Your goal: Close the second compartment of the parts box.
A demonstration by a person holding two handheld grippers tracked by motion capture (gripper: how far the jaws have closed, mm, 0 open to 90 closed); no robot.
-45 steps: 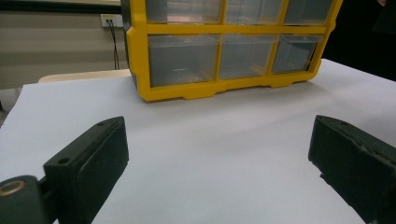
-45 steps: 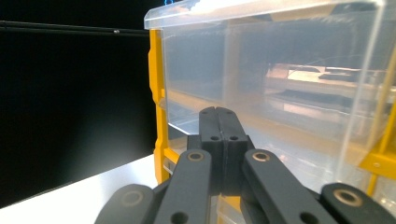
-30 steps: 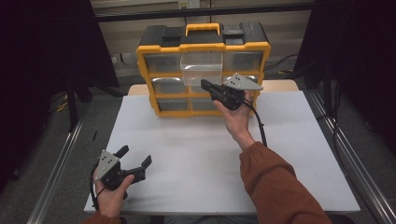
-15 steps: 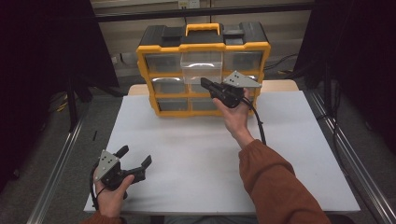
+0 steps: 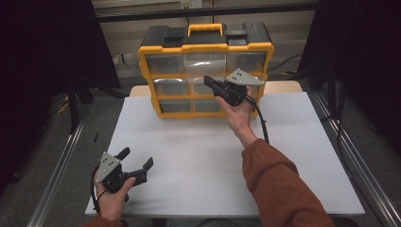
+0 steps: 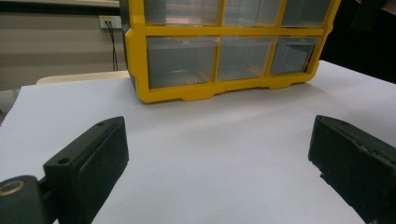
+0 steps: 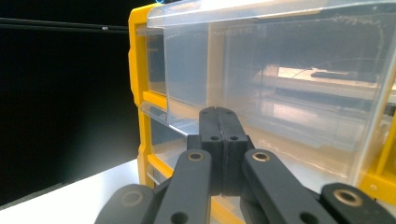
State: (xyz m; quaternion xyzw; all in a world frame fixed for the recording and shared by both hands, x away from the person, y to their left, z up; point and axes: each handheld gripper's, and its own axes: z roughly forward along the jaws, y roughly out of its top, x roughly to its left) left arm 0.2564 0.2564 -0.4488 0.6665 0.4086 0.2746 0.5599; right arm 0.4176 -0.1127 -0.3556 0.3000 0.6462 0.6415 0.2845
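- Nearest the person, the left gripper (image 5: 135, 171) rests low over the white bench (image 5: 198, 156), well in front of the yellow drawer cabinet (image 5: 146, 80). Its jaws stand wide apart with nothing between them; the left gripper view looks across bare bench to the cabinet's lower rows. It sits where it was a second ago.
- Farther off, the right gripper (image 5: 208, 81) is held up at the cabinet's front, its jaws pressed fully together (no gap between the pads in the right gripper view (image 7: 218, 122)). The tips sit at the lower front edge of the clear drawer (image 5: 204, 66) in the middle of the cabinet's top row; whether they pinch its lip or only touch it I cannot tell.
- That drawer juts forward of its neighbours, partly out of the cabinet.
- Against the earlier pictures almost nothing has changed: the right hand has barely shifted and the drawer juts out about as far. I judge the drawer work to be paused mid-travel, whether that is a pull or a push.
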